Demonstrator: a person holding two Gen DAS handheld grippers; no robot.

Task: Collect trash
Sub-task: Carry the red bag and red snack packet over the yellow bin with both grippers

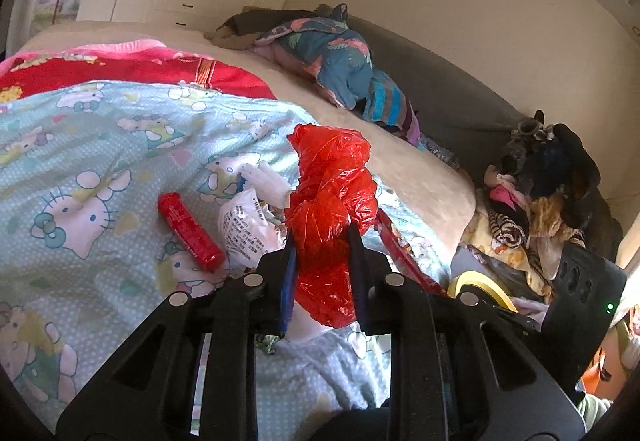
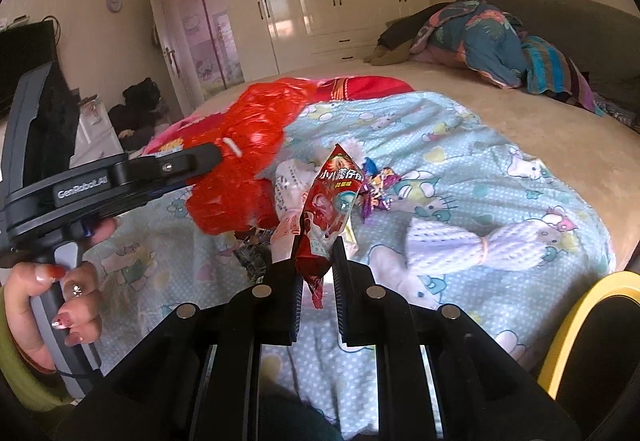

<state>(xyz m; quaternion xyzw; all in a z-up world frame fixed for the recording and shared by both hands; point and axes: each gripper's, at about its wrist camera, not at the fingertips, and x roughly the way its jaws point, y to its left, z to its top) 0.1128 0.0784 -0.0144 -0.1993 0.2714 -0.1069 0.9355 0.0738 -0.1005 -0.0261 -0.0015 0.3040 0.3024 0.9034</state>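
Observation:
My left gripper (image 1: 322,237) is shut on a crumpled red plastic bag (image 1: 330,197) and holds it above the Hello Kitty quilt (image 1: 100,161); it also shows in the right wrist view (image 2: 240,161). My right gripper (image 2: 318,245) is shut on a red snack wrapper (image 2: 328,209), held upright over the quilt. A red tube-shaped packet (image 1: 190,231), a white printed wrapper (image 1: 248,229) and white tissue (image 1: 268,177) lie on the quilt left of the bag. Purple candy wrappers (image 2: 376,189) lie beyond the snack wrapper.
A yellow-rimmed bin (image 2: 580,325) stands at the bed's right edge, also in the left wrist view (image 1: 480,289). A white knotted cloth (image 2: 472,241) lies on the quilt. Folded bedding (image 1: 340,61) sits by the headboard. Clothes (image 1: 540,193) are piled beside the bed.

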